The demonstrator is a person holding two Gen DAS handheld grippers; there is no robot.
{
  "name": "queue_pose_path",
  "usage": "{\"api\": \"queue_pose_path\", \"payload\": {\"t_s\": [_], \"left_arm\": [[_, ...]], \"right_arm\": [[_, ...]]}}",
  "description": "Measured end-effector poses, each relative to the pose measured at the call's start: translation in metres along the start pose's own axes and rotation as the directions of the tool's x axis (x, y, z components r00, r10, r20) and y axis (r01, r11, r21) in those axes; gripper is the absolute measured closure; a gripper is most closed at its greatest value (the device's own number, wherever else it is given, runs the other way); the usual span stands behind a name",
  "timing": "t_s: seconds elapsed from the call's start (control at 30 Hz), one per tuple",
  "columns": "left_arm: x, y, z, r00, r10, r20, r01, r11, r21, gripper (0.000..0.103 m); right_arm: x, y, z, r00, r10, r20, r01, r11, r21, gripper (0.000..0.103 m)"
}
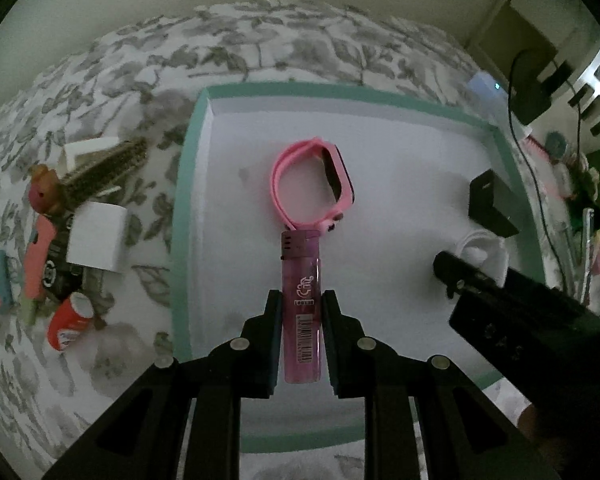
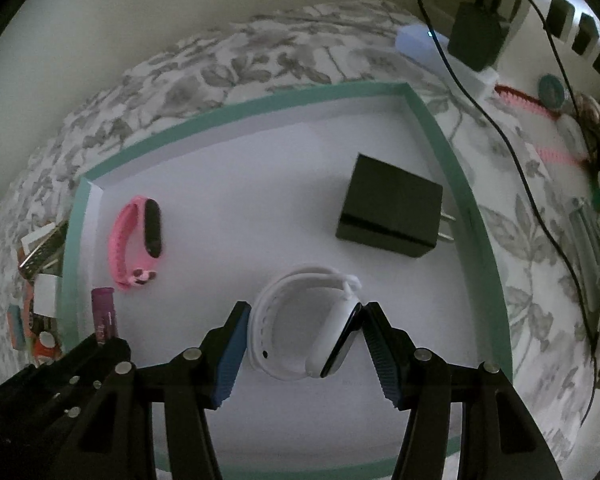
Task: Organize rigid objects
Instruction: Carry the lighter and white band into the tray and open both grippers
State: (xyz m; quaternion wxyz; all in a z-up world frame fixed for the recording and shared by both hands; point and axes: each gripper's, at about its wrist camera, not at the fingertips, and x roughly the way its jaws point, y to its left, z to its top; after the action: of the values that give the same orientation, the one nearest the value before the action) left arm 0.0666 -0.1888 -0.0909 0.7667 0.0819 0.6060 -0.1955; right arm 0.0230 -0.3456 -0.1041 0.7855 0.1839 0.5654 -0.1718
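A white tray with a teal rim (image 1: 188,184) (image 2: 452,152) lies on a floral cloth. My left gripper (image 1: 302,300) is shut on a purple lighter (image 1: 302,304), held over the tray floor; the lighter's tip also shows in the right wrist view (image 2: 105,312). A pink smartwatch (image 1: 316,184) (image 2: 140,236) lies just beyond it. My right gripper (image 2: 306,312) has its jaws around a white smartwatch (image 2: 304,332) on the tray floor, the pads touching or nearly touching it. A black charger (image 2: 392,216) (image 1: 490,204) lies further right in the tray.
Left of the tray lie a white block (image 1: 96,242), a small red can (image 1: 68,320), a comb-like item (image 1: 104,172), a pink toy (image 1: 40,196) and other small things. Right of the tray are a black cable (image 2: 516,152), an adapter (image 2: 476,36) and clutter.
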Motion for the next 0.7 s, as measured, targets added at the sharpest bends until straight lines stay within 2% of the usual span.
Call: {"api": "queue_pose_path", "payload": {"t_s": [0.1, 0.2, 0.43, 0.5, 0.57, 0.7], "left_arm": [[0.009, -0.003, -0.001, 1.0, 0.011, -0.021, -0.011, 1.0, 0.007, 0.083], [0.01, -0.007, -0.002, 1.0, 0.027, -0.008, -0.027, 0.999, 0.024, 0.083], [0.009, -0.009, -0.002, 1.0, 0.02, -0.016, -0.02, 1.0, 0.024, 0.082], [0.008, -0.007, 0.001, 1.0, 0.019, -0.012, -0.019, 1.0, 0.021, 0.078], [0.002, -0.004, 0.004, 1.0, 0.015, 0.004, -0.015, 1.0, 0.016, 0.06], [-0.01, 0.002, 0.008, 0.999, 0.005, 0.041, -0.005, 1.0, -0.005, 0.053]], "right_arm": [[0.0, 0.0, -0.001, 1.0, -0.007, 0.001, 0.007, 1.0, -0.01, 0.042], [0.0, 0.001, -0.001, 1.0, -0.012, 0.002, 0.013, 1.0, -0.02, 0.042], [0.0, 0.003, -0.002, 1.0, -0.027, 0.004, 0.027, 0.999, -0.022, 0.042], [-0.001, 0.003, -0.002, 1.0, -0.03, 0.004, 0.03, 0.999, -0.02, 0.042], [-0.003, 0.002, -0.001, 1.0, -0.022, 0.01, 0.022, 1.0, -0.013, 0.041], [-0.013, 0.005, 0.001, 0.999, -0.028, 0.045, 0.029, 0.999, -0.017, 0.04]]}}
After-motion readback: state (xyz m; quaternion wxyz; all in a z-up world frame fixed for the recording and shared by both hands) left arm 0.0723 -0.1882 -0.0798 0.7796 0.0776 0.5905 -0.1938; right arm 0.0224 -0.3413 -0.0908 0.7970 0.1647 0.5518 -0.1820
